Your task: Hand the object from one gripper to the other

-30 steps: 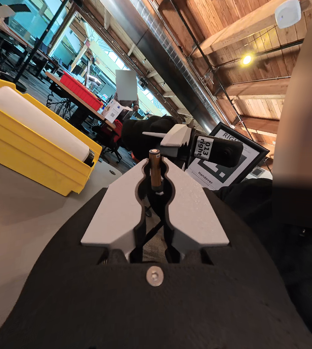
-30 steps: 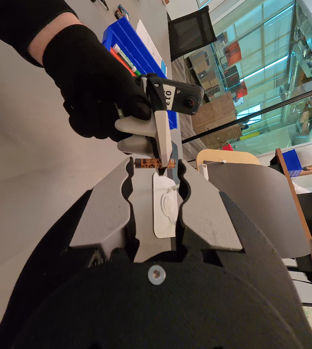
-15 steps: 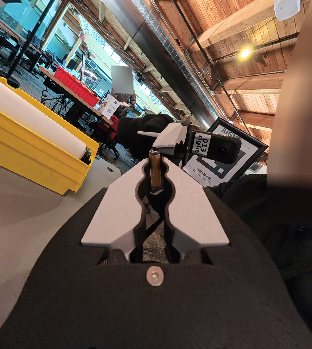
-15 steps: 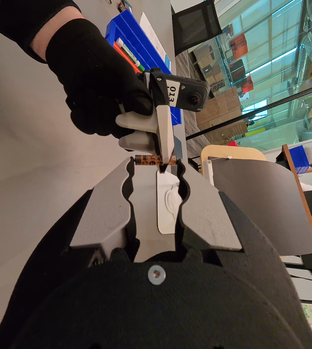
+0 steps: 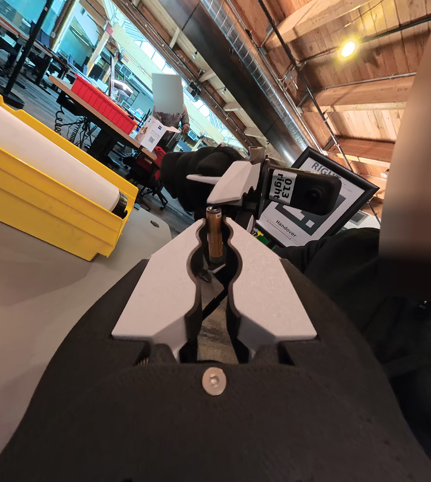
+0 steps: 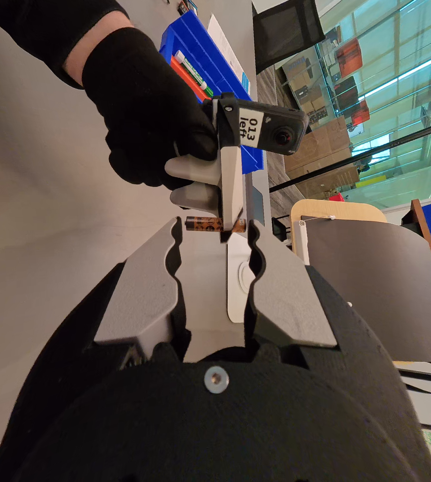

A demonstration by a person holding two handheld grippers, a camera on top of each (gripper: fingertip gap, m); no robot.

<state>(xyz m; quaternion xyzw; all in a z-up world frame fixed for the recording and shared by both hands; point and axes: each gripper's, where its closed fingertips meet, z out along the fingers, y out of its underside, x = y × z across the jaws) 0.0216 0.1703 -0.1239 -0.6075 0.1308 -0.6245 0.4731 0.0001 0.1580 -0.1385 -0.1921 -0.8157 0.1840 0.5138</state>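
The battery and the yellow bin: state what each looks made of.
Battery: probably a metal can in a glossy printed wrap, copper-brown with a black end; it shows a sheen and a bare metal cap. It is clamped in the left gripper.
Yellow bin: apparently moulded plastic, smooth and slightly scuffed, with uniform colour and stepped walls.

Copper-black battery [image 5: 214, 236] gripped, mid-air
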